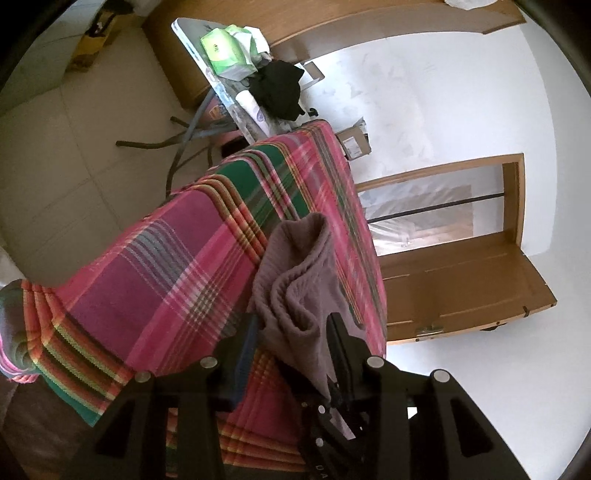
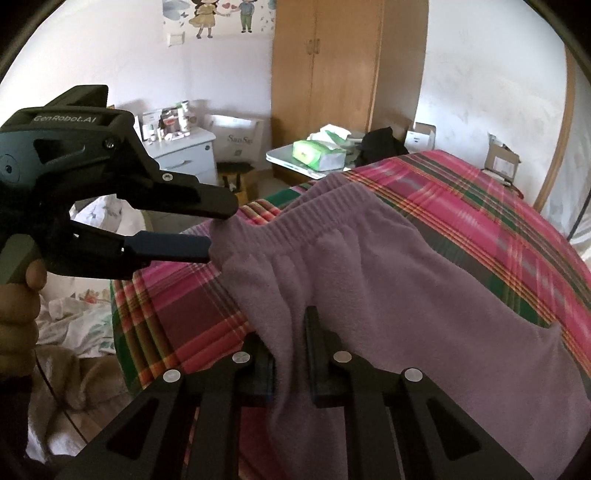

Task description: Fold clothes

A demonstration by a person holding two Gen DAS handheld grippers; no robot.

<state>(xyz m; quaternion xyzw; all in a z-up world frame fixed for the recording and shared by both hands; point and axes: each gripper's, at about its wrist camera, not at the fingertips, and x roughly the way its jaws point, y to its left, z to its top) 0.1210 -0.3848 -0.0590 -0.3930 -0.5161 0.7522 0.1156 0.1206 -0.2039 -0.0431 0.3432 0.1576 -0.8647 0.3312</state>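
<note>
Two grippers are closed on one purple garment (image 2: 388,280), which is spread over a plaid cloth (image 2: 480,206); at left, the waistband corner is pinched by the L gripper (image 2: 218,230), jaws nearly shut; lower centre, a fold is clamped betw. the R gripper (image 2: 290,354) fingers; a tissue pack (image 2: 317,151) is seen behind.

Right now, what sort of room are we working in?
Most likely a home bedroom: a bed under a plaid blanket, a wooden wardrobe, and a cartoon wall sticker.
</note>
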